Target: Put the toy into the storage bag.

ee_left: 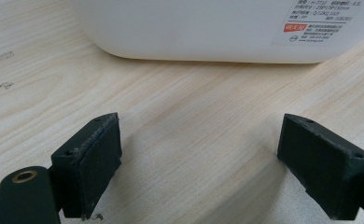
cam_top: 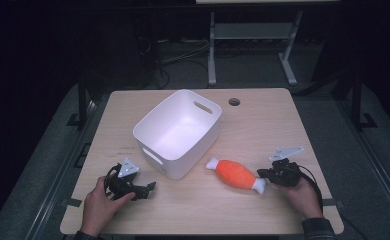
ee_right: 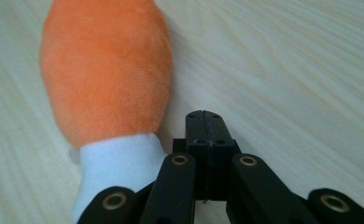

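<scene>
- Right gripper (cam_top: 267, 175): jaws pressed flat together with nothing between them, as the right gripper view (ee_right: 203, 126) confirms. It sits low over the table (cam_top: 263, 115), at the near right.
- Plush toy (cam_top: 235, 174): orange body with white ends, lying flat on the table just left of the right gripper. In the right gripper view (ee_right: 108, 70) its near white end lies beside the closed jaws, not between them.
- Long axis: runs diagonally, from the far-left white end toward the near-right white end, which points at the right gripper. The right hand is clearly the nearer one.
- Judgement: the jaws must open before any grasp; the near white end is the closest place to grip.
- Left gripper (cam_top: 145, 189): jaws wide apart and empty (ee_left: 203, 163), resting at the near left, just in front of the bin.
- White bin (cam_top: 158, 127): stands mid-table with nothing inside, between the two grippers and beyond the toy's far end.
</scene>
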{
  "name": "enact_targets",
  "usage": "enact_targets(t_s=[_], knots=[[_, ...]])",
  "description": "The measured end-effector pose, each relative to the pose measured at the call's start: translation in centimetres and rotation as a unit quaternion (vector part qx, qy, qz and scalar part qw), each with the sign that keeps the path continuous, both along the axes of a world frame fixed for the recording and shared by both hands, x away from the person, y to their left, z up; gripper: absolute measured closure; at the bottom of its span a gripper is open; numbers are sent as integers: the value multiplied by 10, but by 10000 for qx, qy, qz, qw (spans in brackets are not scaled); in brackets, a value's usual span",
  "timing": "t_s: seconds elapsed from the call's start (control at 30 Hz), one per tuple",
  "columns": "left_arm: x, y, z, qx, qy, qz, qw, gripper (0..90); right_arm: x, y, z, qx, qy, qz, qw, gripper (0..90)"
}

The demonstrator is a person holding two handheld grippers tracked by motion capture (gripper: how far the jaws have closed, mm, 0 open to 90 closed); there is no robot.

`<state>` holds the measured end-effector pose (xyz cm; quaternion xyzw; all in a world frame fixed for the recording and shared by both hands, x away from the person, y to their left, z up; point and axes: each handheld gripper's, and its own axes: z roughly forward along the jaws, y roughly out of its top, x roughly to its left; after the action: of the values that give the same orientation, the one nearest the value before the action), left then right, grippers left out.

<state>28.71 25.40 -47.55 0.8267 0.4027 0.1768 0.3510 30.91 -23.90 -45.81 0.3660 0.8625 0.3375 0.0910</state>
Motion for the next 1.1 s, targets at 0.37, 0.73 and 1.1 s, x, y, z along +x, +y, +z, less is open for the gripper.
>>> enact_targets(t_s=[0.37, 0.73, 1.1], knots=[[0, 0, 0, 2, 0, -2, 10000, 127, -22, 0, 2, -16, 20, 66, 10000, 897], [0, 0, 0, 3, 1, -4, 10000, 127, -37, 4, 2, -34, 76, 105, 9999, 897], [0, 0, 0, -1, 1, -2, 10000, 127, -37, -7, 5, -38, -128, -427, 9990, 619]])
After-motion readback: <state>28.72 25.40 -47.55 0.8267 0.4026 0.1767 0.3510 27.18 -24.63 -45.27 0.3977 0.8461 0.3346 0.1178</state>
